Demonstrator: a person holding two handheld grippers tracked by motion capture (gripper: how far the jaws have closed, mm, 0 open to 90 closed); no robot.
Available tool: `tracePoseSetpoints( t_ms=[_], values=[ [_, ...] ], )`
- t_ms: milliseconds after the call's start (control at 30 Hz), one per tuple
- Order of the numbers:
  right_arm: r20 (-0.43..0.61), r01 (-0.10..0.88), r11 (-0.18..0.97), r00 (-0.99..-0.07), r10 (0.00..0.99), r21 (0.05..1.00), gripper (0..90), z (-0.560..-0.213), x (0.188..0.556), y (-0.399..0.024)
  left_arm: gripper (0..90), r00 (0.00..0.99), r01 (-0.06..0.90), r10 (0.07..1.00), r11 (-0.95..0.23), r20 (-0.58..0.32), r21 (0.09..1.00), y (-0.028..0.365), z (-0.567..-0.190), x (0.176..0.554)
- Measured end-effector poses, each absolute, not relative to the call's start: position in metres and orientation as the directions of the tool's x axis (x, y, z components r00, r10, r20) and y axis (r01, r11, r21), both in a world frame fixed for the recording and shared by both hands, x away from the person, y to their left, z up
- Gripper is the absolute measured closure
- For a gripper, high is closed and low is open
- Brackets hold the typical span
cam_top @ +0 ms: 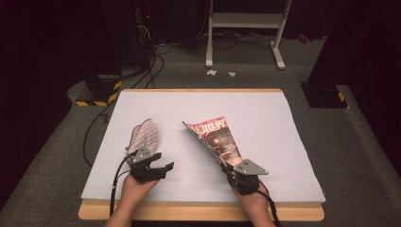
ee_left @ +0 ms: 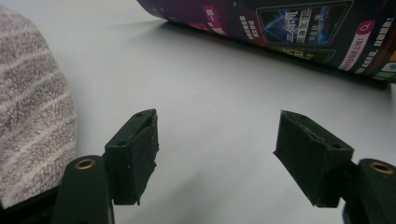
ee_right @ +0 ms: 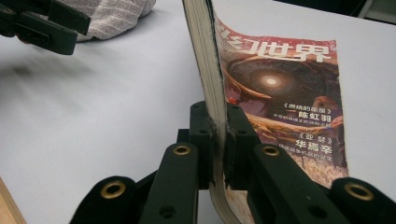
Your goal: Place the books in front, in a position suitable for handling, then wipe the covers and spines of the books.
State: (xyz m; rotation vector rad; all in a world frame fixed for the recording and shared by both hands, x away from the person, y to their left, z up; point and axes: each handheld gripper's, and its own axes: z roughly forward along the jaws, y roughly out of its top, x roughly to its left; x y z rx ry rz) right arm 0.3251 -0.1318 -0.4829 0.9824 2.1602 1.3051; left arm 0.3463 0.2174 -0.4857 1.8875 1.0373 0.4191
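Magazine (ee_right: 280, 93) cover reads 幻世界, 陈虹羽, 华鹰辛 | right gripper (ee_right: 218, 140) jaws pinch its page edge, lifting it | left gripper (ee_left: 217, 158) jaws wide, empty, beside striped cloth (ee_left: 32, 116)

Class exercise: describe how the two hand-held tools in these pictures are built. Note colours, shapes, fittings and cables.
The left tool and right tool are black, each with two flat-faced jaw blocks on arms fitted with brass-coloured rivets. A grey three-cornered plate tops each in the high view. A black cable trails from each toward the person. The forearms are bare, with no sleeves in view.
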Motion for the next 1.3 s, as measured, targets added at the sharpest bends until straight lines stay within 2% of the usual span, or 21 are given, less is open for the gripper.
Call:
tracePoseSetpoints(
  t_ms=[300, 600, 1000, 1300],
  values=[
    [0.005, 0.349, 0.295, -0.652, 0.758, 0.89, 84.3, -0.482, 0.325, -0.133, 31.0, 0.574, 0.459, 0.813, -0.222, -0.096, 0.86, 0.227, -0.477, 0.348],
    [0.006, 0.349, 0.294, -0.653, 0.757, 0.89, 84.1, -0.482, 0.326, -0.132, 30.6, 0.525, 0.452, 0.846, -0.184, -0.094, 0.873, 0.256, -0.467, 0.349],
    [0.017, 0.354, 0.294, -0.663, 0.748, 0.888, 84.0, -0.483, 0.327, -0.132, 28.7, 0.463, 0.43, 0.886, -0.197, -0.028, 0.881, 0.281, -0.452, 0.362],
    [0.007, 0.347, 0.304, -0.668, 0.744, 0.887, 83.8, -0.485, 0.326, -0.131, 28.3, 0.423, 0.516, 0.906, -0.214, -0.029, 0.829, 0.299, -0.475, 0.391]
  ],
)
